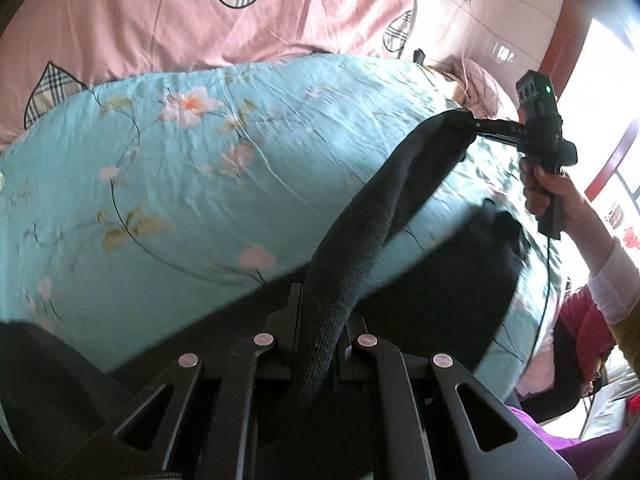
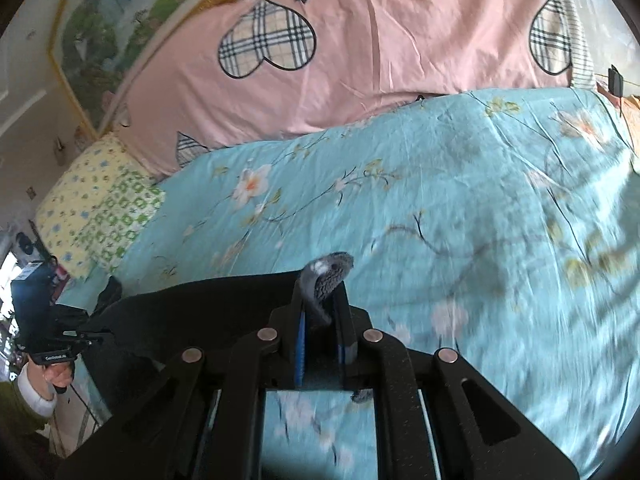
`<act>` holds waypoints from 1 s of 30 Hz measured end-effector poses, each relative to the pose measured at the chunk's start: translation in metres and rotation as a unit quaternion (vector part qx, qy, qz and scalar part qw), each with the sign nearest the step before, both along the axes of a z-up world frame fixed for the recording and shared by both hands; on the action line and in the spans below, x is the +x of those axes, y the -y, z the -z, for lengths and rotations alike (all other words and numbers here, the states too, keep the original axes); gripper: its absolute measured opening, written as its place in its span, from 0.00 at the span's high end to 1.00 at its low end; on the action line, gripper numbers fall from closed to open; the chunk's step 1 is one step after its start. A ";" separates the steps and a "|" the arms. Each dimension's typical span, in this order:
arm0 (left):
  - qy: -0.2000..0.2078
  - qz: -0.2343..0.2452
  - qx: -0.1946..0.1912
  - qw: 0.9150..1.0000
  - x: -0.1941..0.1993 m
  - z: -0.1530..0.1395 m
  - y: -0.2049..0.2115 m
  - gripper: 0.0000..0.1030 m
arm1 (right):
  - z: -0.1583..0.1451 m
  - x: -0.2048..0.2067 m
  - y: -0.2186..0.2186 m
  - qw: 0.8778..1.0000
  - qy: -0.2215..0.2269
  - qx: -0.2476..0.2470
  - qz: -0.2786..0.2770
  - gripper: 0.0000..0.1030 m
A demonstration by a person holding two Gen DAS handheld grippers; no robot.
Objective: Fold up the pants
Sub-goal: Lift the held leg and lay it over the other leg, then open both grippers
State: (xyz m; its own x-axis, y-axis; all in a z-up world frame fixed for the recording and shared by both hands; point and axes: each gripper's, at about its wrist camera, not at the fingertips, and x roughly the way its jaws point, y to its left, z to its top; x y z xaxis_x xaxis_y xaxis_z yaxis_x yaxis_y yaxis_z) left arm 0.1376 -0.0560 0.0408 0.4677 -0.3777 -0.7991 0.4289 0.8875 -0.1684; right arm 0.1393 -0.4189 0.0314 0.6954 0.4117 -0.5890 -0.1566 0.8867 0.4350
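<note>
Black pants (image 1: 360, 240) hang stretched in the air above a turquoise flowered bedspread (image 1: 180, 184). My left gripper (image 1: 320, 320) is shut on one edge of the pants. In the left wrist view my right gripper (image 1: 468, 120) is at the upper right, shut on the other end of the same edge. In the right wrist view my right gripper (image 2: 322, 308) pinches a grey-black fold of the pants (image 2: 200, 304). My left gripper (image 2: 94, 334) shows at the far left there, gripping the far end. The rest of the pants droops below the held edge.
A pink quilt with plaid hearts (image 2: 360, 60) lies across the back of the bed. A yellow and green patterned pillow (image 2: 96, 204) sits at the back left. A person in red (image 1: 584, 320) is at the bed's right side, near a bright window (image 1: 608, 80).
</note>
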 end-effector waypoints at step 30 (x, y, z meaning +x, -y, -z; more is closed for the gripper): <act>0.015 0.002 -0.003 1.000 -0.091 0.044 0.002 0.91 | 0.033 -0.154 -0.026 0.996 0.007 -0.088 -0.023 0.91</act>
